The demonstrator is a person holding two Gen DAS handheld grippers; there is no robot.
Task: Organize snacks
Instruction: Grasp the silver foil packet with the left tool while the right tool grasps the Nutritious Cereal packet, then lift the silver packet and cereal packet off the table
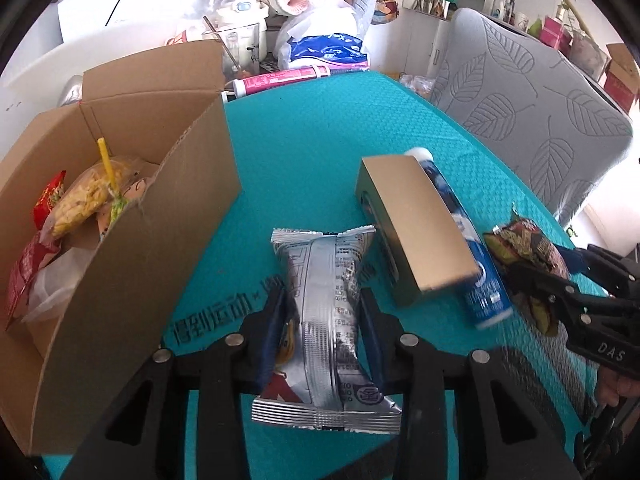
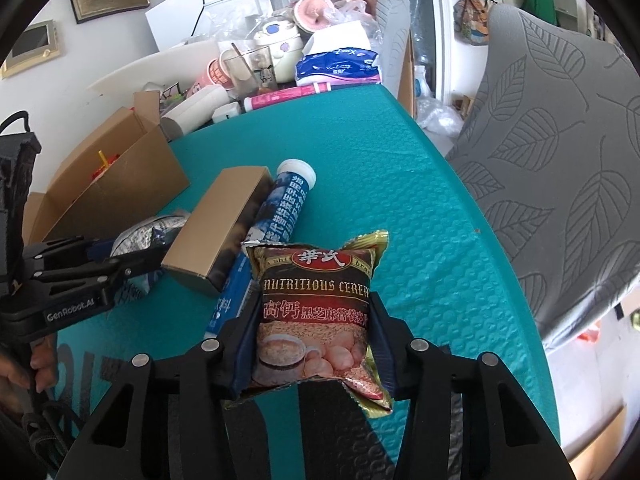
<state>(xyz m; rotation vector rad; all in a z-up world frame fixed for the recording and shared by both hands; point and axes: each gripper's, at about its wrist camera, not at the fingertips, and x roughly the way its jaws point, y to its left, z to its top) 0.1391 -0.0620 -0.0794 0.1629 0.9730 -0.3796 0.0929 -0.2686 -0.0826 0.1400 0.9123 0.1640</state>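
Note:
My left gripper [image 1: 325, 300] is shut on a silver foil snack packet [image 1: 326, 320], held just above the teal table beside an open cardboard box [image 1: 132, 248] that holds several snacks. My right gripper [image 2: 314, 304] is shut on a dark cereal packet [image 2: 316, 316] with "Nutritious Cereal" print. That packet also shows in the left wrist view [image 1: 528, 256] at the right. The silver packet shows in the right wrist view [image 2: 148, 232] at the left, gripped by the left gripper [image 2: 132, 264].
A small gold-brown box [image 1: 412, 228] and a blue tube [image 1: 468, 248] with a white cap lie on the teal table [image 1: 312, 148] between the grippers. Clutter of cups, a pink tube [image 1: 280, 78] and bags lines the far edge. A grey leaf-pattern chair [image 1: 532, 112] stands at right.

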